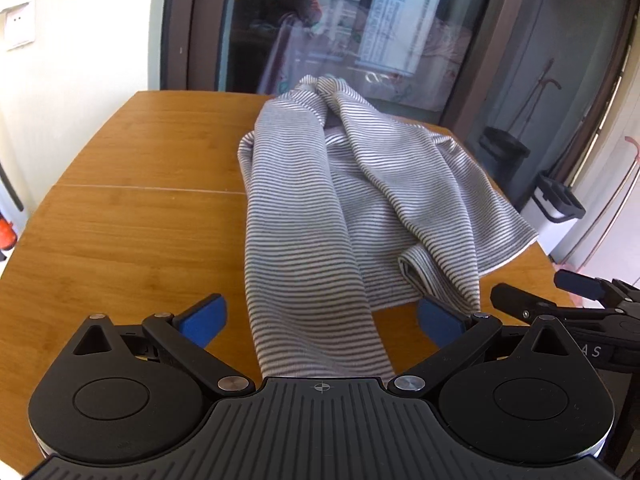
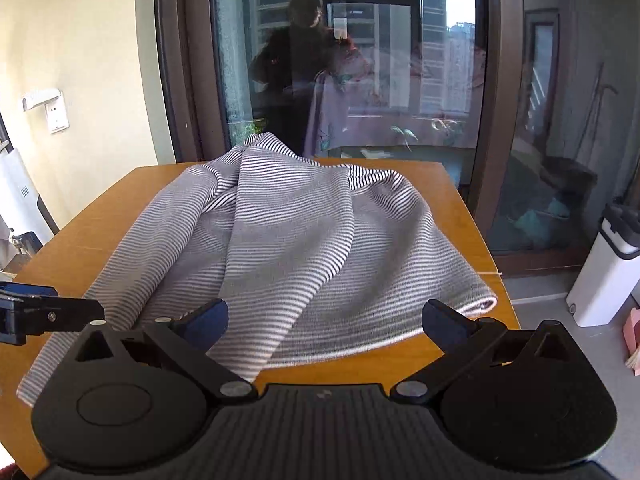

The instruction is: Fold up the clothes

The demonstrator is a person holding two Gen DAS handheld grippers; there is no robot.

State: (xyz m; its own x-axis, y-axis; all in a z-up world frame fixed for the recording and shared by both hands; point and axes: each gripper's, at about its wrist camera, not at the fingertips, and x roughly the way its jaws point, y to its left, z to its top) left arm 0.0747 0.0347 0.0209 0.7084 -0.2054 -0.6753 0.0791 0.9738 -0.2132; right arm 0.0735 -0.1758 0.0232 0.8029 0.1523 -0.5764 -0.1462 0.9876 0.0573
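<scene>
A grey-and-white striped garment lies crumpled on the wooden table, bunched up at the far edge, with one long part running toward me. My left gripper is open, its blue pads either side of that long part, low over the table. In the right wrist view the garment spreads over the table, its hem near the front edge. My right gripper is open just above the hem. Each gripper shows in the other's view: the right one, the left one.
A glass door with dark frame stands behind the table. A white wall with a socket is at the left. A white and black bin stands on the floor at the right. Bare tabletop lies left of the garment.
</scene>
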